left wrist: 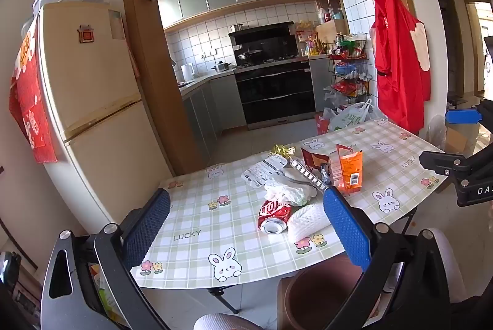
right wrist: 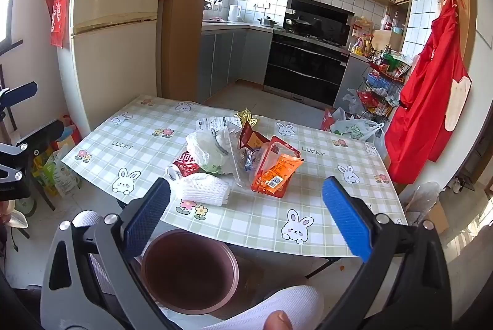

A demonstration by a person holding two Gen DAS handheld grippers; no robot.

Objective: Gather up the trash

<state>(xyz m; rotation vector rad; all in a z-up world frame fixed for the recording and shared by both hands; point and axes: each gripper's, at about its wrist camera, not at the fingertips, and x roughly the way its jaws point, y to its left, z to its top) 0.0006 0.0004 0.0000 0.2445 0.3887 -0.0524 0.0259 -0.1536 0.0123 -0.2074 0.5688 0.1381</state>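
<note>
A pile of trash lies on the checked table (left wrist: pixel 197 219): a crushed red can (left wrist: pixel 274 214), a white foam net (left wrist: pixel 306 222), a crumpled white plastic bag (left wrist: pixel 288 189), an orange snack packet (left wrist: pixel 348 172) and gold foil (left wrist: pixel 282 150). In the right wrist view the can (right wrist: pixel 185 168), foam net (right wrist: pixel 205 188) and orange packet (right wrist: pixel 275 172) lie on the table (right wrist: pixel 323 225). A brown bin (right wrist: pixel 189 271) stands on the floor below the table's near edge, also in the left wrist view (left wrist: pixel 320 293). My left gripper (left wrist: pixel 246 225) and right gripper (right wrist: pixel 246 216) are open and empty, held above the near edge.
A cream fridge (left wrist: pixel 89 101) stands at the left. The kitchen with a black oven (left wrist: pixel 275 92) lies behind. A wire rack (right wrist: pixel 382 86) with bags and a red apron (right wrist: pixel 428 101) are at the right. Bags sit on the floor left of the table (right wrist: pixel 52 169).
</note>
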